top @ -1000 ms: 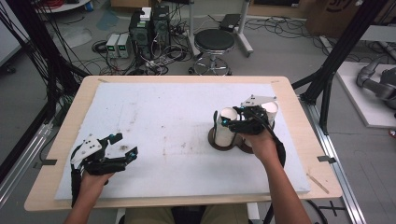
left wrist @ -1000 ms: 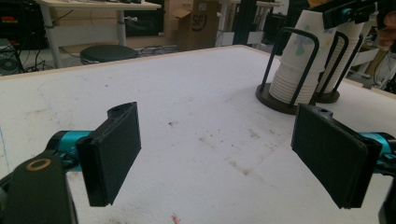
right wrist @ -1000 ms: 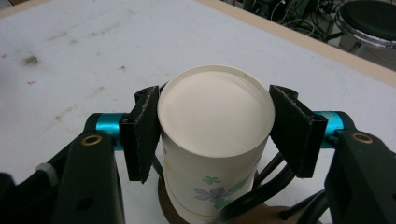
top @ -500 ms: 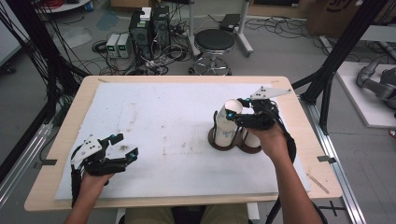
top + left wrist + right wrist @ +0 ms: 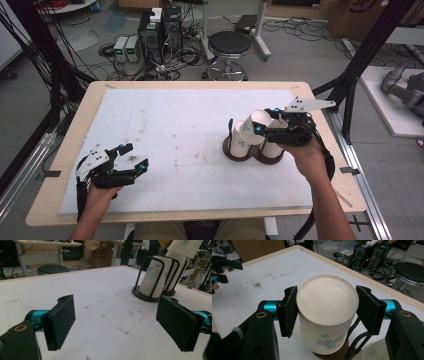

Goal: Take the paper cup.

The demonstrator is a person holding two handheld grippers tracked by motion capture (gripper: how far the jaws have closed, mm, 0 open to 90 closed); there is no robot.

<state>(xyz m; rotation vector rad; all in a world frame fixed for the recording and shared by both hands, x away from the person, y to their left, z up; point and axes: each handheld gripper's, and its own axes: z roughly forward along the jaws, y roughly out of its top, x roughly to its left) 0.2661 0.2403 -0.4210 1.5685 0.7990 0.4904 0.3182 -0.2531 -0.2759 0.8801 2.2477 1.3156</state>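
High view: the right gripper [image 5: 260, 129] clamps a white flower-printed paper cup [image 5: 253, 127], tilted, above the dark wire cup rack [image 5: 252, 152]; the left gripper [image 5: 134, 157] rests wide open, empty, on the white surface [image 5: 190, 125].

A robotics or engineering lab, set up for recording. A wooden table [image 5: 65, 165] topped with a stained white mat [image 5: 190, 125] stands on a bare grey concrete floor [image 5: 300, 55]. Beyond the table's far edge sit two black computer towers [image 5: 161, 27] and small grey boxes [image 5: 125, 48] amid tangled cables [image 5: 180, 55], beside a black round stool [image 5: 229, 44]. Black metal frame struts [image 5: 367, 50] rise at the table's left and right sides. Past the right edge, part of a grey robot arm [image 5: 402, 90] lies on a white platform [image 5: 395, 107]. Cardboard boxes [image 5: 360, 15] stand at the back.
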